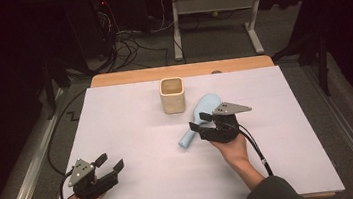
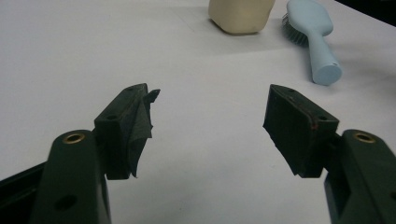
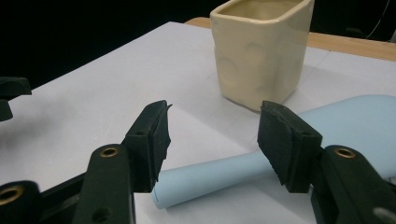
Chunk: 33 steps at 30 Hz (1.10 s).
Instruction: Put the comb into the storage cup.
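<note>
My left tongs rest low at the near edge of the white-covered counter, spread wide on nothing. My right tongs straddle the pale blue plastic hairbrush handle, unclamped. Just beyond stands the cream ceramic square cup.

From above, your right gripper sits over the middle of the blue hairbrush, so that stretch of handle is hidden. In the left gripper view the cream cup loses its top to the edge. The right gripper view cuts off the brush head.
</note>
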Available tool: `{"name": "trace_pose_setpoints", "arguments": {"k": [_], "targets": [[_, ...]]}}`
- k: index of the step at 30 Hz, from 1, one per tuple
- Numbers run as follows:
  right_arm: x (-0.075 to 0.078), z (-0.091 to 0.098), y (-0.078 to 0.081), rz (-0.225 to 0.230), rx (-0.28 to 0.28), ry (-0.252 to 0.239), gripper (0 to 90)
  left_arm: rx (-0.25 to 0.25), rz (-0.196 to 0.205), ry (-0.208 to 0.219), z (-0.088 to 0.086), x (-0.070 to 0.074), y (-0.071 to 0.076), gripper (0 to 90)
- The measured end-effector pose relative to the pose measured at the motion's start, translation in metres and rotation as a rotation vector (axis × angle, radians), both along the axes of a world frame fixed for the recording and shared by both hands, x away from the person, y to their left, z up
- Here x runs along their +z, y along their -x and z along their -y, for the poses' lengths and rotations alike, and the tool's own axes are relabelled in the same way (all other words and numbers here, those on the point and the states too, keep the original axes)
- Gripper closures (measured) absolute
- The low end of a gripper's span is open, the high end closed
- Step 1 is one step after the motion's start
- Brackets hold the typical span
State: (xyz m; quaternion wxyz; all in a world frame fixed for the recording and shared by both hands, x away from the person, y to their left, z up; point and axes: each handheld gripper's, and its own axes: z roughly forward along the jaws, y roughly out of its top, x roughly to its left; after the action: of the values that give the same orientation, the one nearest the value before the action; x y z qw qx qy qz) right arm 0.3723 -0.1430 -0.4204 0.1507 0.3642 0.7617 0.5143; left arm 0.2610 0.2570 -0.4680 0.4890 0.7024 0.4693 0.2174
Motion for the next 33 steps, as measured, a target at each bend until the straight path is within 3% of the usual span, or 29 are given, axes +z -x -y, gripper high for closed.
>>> {"name": "trace_pose_setpoints", "arguments": {"k": [4,13,33], "targets": [[0.002,-0.003,-0.005,-0.029,0.017,-0.001,48.9,-0.001,-0.002,0.004,0.0,0.0,0.0,32.6],[0.005,-0.013,-0.014,-0.077,0.03,0.059,56.3,-0.001,-0.002,0.005,0.0,0.0,0.0,32.5],[0.017,-0.043,-0.046,-0.27,0.049,0.344,78.8,-0.005,0.001,-0.006,0.001,0.0,0.0,32.2]]}}
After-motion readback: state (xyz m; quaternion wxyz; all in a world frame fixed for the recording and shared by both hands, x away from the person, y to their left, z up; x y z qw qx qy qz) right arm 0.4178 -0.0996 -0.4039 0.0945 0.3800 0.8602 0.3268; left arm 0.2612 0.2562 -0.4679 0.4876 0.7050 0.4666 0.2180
